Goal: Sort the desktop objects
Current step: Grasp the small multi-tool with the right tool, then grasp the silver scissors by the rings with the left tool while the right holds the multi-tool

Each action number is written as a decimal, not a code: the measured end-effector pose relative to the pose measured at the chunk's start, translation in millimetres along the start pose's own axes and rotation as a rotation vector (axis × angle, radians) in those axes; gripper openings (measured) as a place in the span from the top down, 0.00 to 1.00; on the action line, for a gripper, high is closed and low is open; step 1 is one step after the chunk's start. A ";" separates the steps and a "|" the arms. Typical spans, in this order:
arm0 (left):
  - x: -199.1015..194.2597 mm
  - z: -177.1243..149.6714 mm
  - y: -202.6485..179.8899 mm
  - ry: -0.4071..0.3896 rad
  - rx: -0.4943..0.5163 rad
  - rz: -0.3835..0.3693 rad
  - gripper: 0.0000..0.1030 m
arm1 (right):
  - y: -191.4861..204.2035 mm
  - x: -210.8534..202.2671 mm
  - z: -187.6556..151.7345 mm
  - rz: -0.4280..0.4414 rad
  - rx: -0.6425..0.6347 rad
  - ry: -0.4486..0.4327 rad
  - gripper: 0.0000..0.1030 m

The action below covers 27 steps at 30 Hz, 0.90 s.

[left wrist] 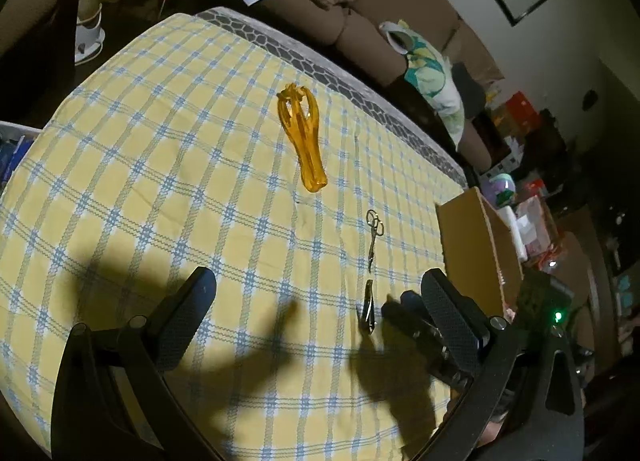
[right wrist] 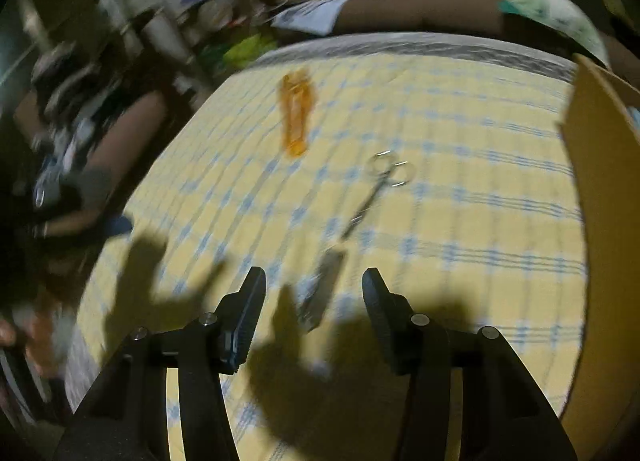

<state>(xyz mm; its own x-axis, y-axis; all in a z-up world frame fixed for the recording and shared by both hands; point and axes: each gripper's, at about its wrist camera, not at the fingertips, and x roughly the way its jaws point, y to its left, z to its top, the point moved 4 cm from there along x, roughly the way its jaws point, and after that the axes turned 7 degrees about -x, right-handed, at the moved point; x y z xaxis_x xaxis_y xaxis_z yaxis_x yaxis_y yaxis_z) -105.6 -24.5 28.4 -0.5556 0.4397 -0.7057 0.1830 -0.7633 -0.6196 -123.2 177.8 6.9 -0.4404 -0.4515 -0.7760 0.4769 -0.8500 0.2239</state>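
Observation:
An amber plastic hair clip (left wrist: 301, 140) lies mid-table on the yellow checked cloth (left wrist: 160, 165). Small metal scissors (left wrist: 374, 235) lie nearer, and a metal nail clipper (left wrist: 368, 311) lies just below them. My left gripper (left wrist: 318, 293) is open and empty above the cloth. The right gripper shows in the left wrist view (left wrist: 416, 313), right of the clipper. In the blurred right wrist view my right gripper (right wrist: 314, 287) is open, with the nail clipper (right wrist: 322, 289) between and just ahead of its fingertips. The scissors (right wrist: 380, 185) and hair clip (right wrist: 296, 117) lie beyond.
A cardboard box (left wrist: 478, 257) stands at the table's right edge, also in the right wrist view (right wrist: 604, 197). A brown sofa (left wrist: 360, 9) with a patterned pillow (left wrist: 434, 81) sits behind the table. Clutter fills the floor to the right and left.

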 end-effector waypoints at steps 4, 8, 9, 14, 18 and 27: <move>4.2 -1.9 -5.5 0.007 0.018 0.003 0.00 | -3.5 10.3 -0.4 -0.027 0.018 0.007 0.54; 8.3 -4.0 -8.2 0.019 0.027 0.006 0.00 | 16.3 28.6 -4.9 -0.094 -0.089 0.062 0.64; 8.7 -4.4 -8.6 0.020 0.027 0.005 0.00 | 18.7 28.8 -6.8 -0.125 -0.115 0.059 0.66; 8.6 -7.3 -12.2 0.025 0.047 0.006 0.00 | 10.9 26.7 -10.6 -0.117 -0.110 0.065 0.86; 9.6 -9.2 -19.5 0.020 0.087 0.023 0.00 | -12.3 13.2 -20.3 0.006 0.048 0.062 0.92; 33.4 -15.1 -73.6 0.027 0.328 0.070 0.21 | -32.0 -38.7 -31.5 0.058 0.157 -0.009 0.93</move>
<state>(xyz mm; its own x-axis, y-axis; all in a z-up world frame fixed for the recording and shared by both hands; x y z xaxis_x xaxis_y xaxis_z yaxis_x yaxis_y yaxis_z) -125.4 53.4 45.3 -0.5282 0.3897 -0.7544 -0.0534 -0.9019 -0.4285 -97.5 231.1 11.2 -0.4227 -0.5026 -0.7542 0.3768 -0.8543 0.3581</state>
